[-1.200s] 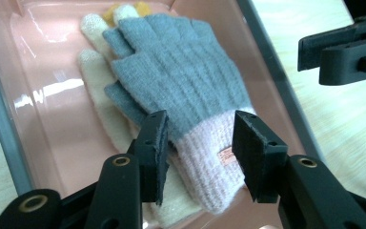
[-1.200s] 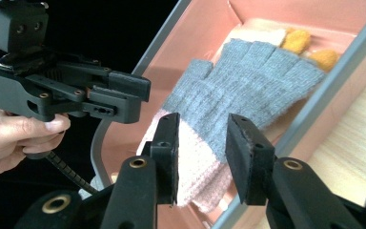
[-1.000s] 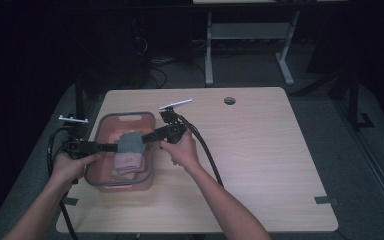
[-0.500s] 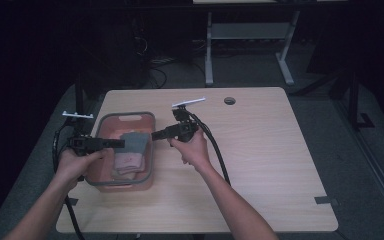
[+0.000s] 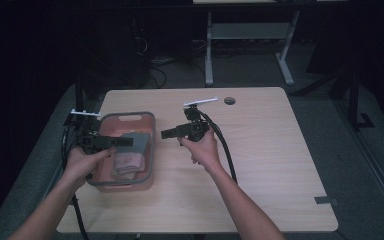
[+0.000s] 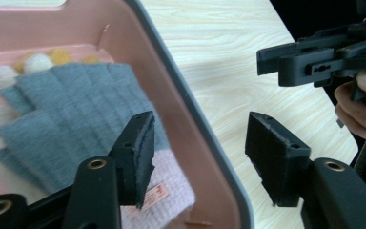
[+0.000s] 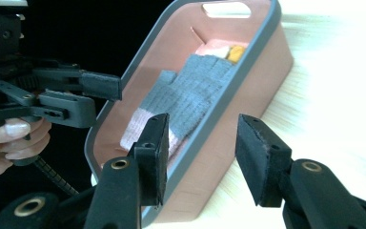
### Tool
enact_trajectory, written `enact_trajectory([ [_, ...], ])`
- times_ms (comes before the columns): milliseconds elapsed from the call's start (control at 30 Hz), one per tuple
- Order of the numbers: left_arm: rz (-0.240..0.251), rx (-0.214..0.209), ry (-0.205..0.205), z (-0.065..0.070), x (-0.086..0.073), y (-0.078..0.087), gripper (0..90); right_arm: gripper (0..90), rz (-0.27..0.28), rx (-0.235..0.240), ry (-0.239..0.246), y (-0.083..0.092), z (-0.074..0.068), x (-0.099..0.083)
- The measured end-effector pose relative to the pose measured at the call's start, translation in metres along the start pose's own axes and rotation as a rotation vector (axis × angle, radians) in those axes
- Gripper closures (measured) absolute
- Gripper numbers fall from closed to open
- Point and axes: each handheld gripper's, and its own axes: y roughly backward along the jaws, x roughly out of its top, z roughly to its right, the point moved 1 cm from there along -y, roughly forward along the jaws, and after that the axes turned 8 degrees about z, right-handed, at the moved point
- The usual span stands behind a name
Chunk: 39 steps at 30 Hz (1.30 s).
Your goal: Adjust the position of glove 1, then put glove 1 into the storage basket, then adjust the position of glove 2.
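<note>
A pink bin [image 5: 126,115] with a grey rim stands at the table's left. A grey knit glove [image 5: 130,152] with a pink cuff lies flat inside it. My left gripper [image 5: 130,141] hovers over the bin's left half and points right. Its jaws have just been opening and stand open and empty, astride the bin's rim [image 6: 190,119] with the glove [image 6: 62,105] below. My right gripper [image 5: 165,133] hangs over bare table just right of the bin and points left. It too has just been opening, and nothing sits between its fingertips [image 7: 202,138]. Beyond them lie the bin [image 7: 262,62], the glove [image 7: 190,95] and the left gripper [image 7: 106,99].
The wooden table [image 5: 280,150] stretches wide to the right of the bin, with a round cable hole [image 5: 229,100] near its far edge. A strip of tape [image 5: 325,200] sits at the right front corner. Yellow and white glove tips [image 6: 38,59] show at the bin's far end.
Both grippers have drawn apart from the glove at the bin's middle, the left one leftward and the right one out over the table. Their jaws have widened. The glove now lies loose in the bin.
</note>
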Motion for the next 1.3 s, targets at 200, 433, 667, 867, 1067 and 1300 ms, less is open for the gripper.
enact_trajectory([
  [200, -0.004, -0.019, -0.003, 0.008, 0.002, -0.009, 40.5, 53.9, 0.011, -0.006, -0.01, 0.011, 0.006, -0.002],
  [433, -0.007, -0.032, -0.008, 0.015, 0.004, -0.017, 38.8, 53.3, 0.023, -0.016, -0.018, 0.023, 0.016, -0.005],
  [667, -0.009, -0.053, -0.021, 0.024, 0.006, -0.025, 36.3, 52.8, 0.033, -0.02, -0.024, 0.031, 0.021, -0.008],
  [867, -0.007, -0.084, -0.035, 0.035, 0.007, -0.033, 35.1, 52.6, 0.048, -0.031, -0.034, 0.045, 0.027, -0.011],
  [1067, -0.012, -0.105, -0.045, 0.044, 0.008, -0.039, 34.1, 52.4, 0.063, -0.04, -0.047, 0.057, 0.032, -0.012],
  [1300, -0.025, -0.122, -0.061, 0.05, 0.007, -0.046, 33.1, 52.1, 0.075, -0.05, -0.052, 0.066, 0.037, -0.014],
])
